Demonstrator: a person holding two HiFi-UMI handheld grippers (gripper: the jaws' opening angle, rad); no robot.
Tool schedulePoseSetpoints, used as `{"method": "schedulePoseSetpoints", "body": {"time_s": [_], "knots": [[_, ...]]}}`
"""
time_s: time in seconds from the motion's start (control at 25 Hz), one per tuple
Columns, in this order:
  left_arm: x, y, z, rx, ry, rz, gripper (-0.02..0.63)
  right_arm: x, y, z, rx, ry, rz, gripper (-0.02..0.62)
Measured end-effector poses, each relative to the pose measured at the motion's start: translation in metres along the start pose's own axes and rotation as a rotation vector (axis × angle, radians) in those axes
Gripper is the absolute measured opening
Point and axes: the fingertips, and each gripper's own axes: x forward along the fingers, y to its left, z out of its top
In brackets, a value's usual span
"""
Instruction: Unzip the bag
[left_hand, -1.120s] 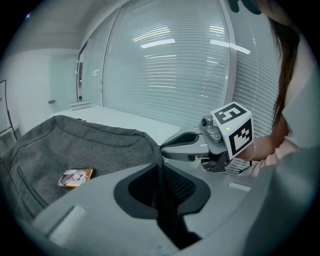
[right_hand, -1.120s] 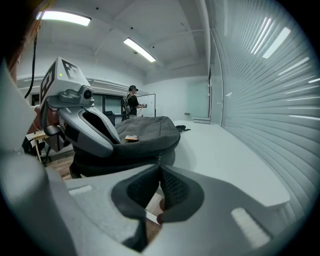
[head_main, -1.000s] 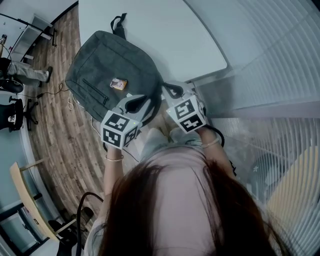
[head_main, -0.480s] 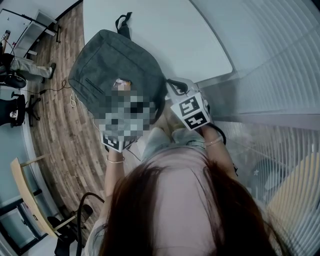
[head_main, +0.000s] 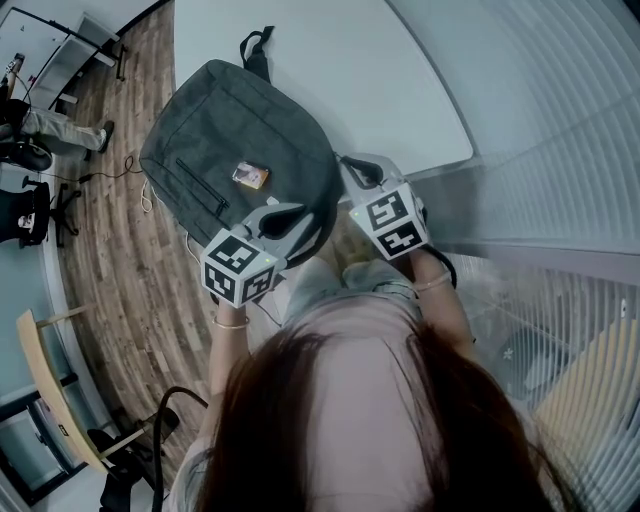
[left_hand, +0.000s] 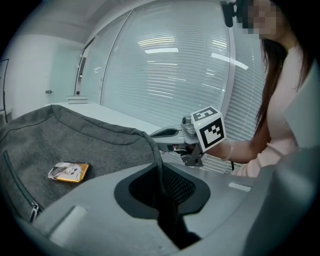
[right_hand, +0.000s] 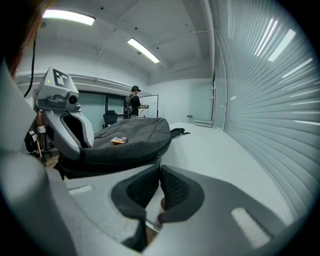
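Pinching the felted grey bag (head_main: 232, 128) is the left hand-held gripper (left_hand: 161, 174).

Matt grey woven cloth bag (head_main: 215, 130), smooth white table (head_main: 350, 70), wood-grain plank floor (head_main: 130, 260), glossy little card (head_main: 250, 176)

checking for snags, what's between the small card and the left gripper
Only bare backpack fabric between card and left gripper, shown in left gripper view.

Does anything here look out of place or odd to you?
A small orange-and-white card sits on top of the grey backpack, which hangs partly over the edge of the white table. If the card is loose, it may slide off when the bag is tugged. Nothing looks spilled or damaged.
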Motion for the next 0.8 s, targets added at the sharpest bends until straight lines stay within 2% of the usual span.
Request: {"method": "schedulePoseSetpoints", "body": {"time_s": [0.44, 0.8], "knots": [[0.003, 0.001, -0.005, -0.019, 0.002, -0.033, 0.04, 0.011, -0.013, 0.003, -0.096, 0.06, 0.013, 0.014], [0.004, 0.001, -0.006, -0.025, 0.003, -0.049, 0.038, 0.023, -0.019, 0.011, -0.126, 0.075, 0.018, 0.014]]}}
